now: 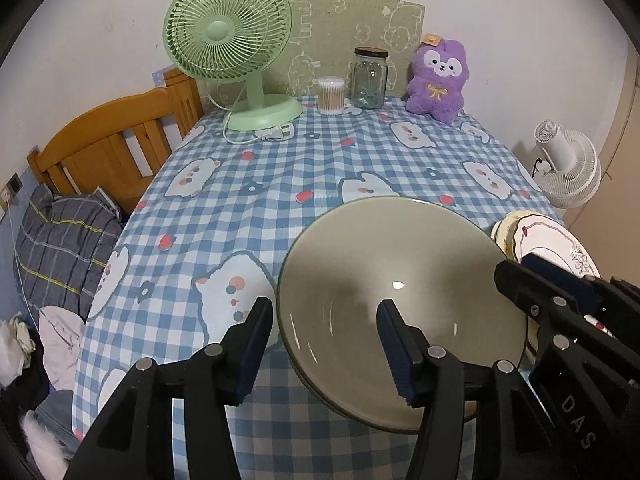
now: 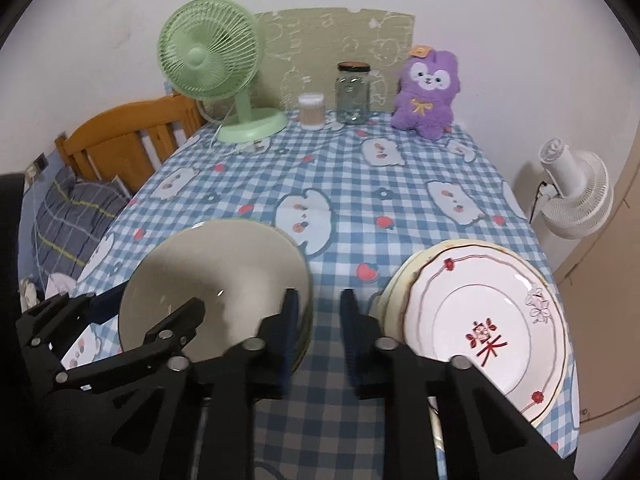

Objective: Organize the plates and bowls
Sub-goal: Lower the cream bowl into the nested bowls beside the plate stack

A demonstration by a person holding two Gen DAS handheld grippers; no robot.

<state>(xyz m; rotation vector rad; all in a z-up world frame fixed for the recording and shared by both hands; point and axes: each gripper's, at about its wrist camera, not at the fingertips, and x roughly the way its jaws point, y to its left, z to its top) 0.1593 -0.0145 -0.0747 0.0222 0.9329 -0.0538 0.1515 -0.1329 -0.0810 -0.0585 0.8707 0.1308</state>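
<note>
Right wrist view shows bowls (image 2: 216, 288) nested left, plates (image 2: 480, 320) stacked right on the table (image 2: 360, 208), so sorting looks basically done; left gripper (image 1: 326, 344) jaws open astride the bowl rim, right gripper (image 2: 318, 336) jaws nearly closed, empty.

Bare tablecloth (image 2: 320, 412) gap between bowls (image 2: 216, 276) and plates (image 2: 480, 320)

The right gripper (image 2: 316, 328) hangs over the checked tablecloth (image 2: 352, 208), its jaws a narrow gap apart with nothing between them; stacked bowls (image 2: 216, 280) sit just left; stacked plates (image 2: 480, 320) just right; the left gripper (image 2: 132, 332) reaches into the bowls.
</note>
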